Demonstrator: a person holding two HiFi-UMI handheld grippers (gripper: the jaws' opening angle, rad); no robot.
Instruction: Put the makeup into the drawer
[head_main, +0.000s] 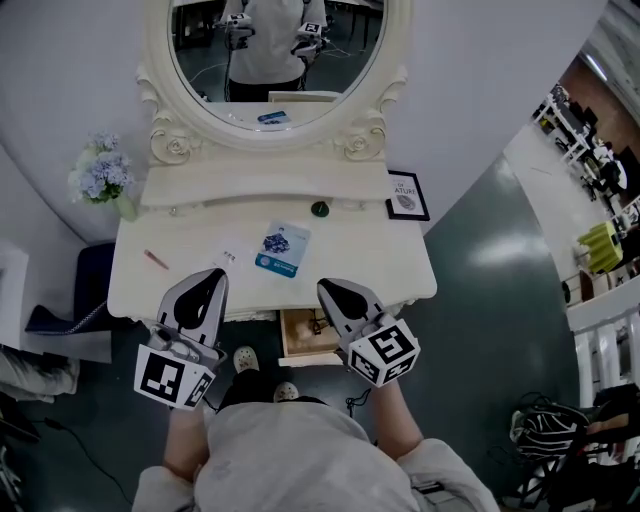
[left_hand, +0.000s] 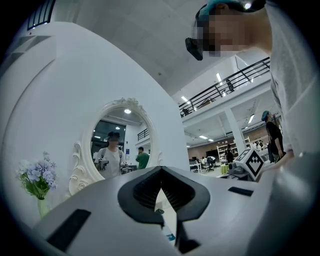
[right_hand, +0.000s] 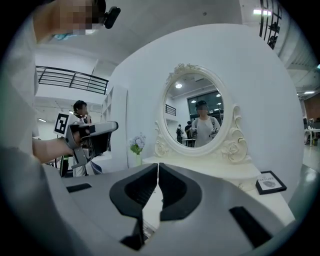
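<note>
Left gripper (head_main: 207, 285) and right gripper (head_main: 333, 292) hover low in frame at the front edge of the bench (head_main: 392, 256). The makeup packet (head_main: 283, 248) lies mid-bench, long axis nearly up-frame, above the open drawer (head_main: 300, 352). Left gripper view: fingers (left_hand: 142, 192) pressed together, empty. Right gripper view: likewise. Spread one pair first, then pinch across the packet's width.

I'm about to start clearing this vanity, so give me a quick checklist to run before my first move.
1. Drawer open: ok.
2. Left gripper empty: ok.
3. Right gripper empty: ok.
4. Jaws apart for a grasp: not ok, both shut.
5. Blue packet lying free on the tabletop: ok.
6. Room left in the drawer: cannot tell, the right gripper covers part of it.
</note>
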